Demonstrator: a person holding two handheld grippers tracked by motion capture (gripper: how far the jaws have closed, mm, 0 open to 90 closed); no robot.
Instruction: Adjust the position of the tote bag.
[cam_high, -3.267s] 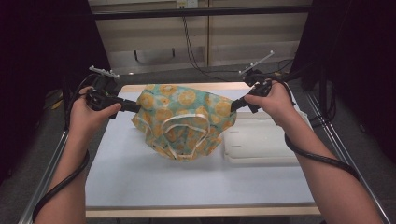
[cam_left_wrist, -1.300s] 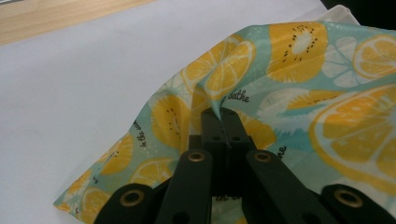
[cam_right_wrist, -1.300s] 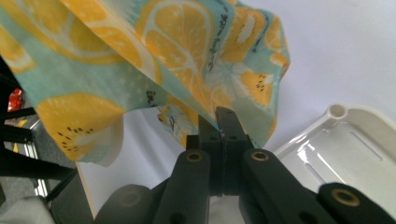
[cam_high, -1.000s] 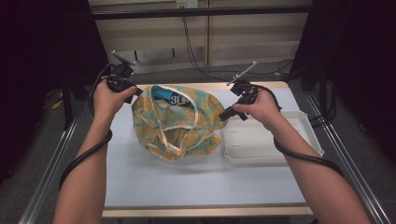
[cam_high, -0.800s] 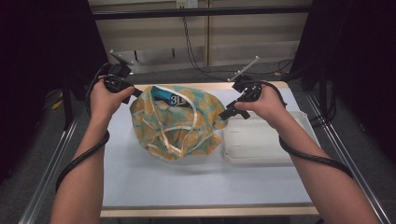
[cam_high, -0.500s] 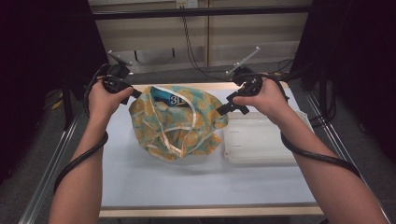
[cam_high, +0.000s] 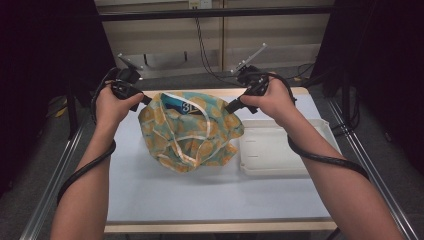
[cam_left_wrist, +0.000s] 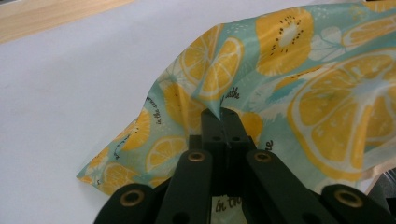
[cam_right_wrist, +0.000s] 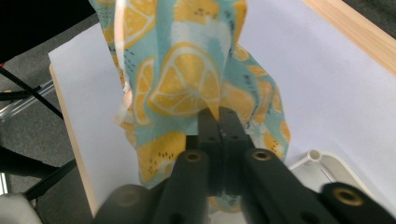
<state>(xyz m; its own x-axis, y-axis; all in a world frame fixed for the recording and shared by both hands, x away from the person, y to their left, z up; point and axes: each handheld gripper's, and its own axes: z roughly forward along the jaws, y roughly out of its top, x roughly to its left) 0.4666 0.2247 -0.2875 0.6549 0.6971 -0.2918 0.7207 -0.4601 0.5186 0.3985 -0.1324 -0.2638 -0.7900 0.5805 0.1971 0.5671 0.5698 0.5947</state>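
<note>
While both grippers (cam_high: 145, 100) (cam_high: 231, 107) pinch bag (cam_high: 190, 132) | tray (cam_high: 285, 150) bare

White table (cam_high: 150, 195), grey floor (cam_high: 380, 150), beige back wall (cam_high: 280, 30), dark sides.

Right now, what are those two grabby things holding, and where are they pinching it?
Both hold the fruit-print cloth bag. The left gripper pinches a fold at its left edge; the right gripper pinches a fold at its right edge, with fingers shut on the fabric.
</note>
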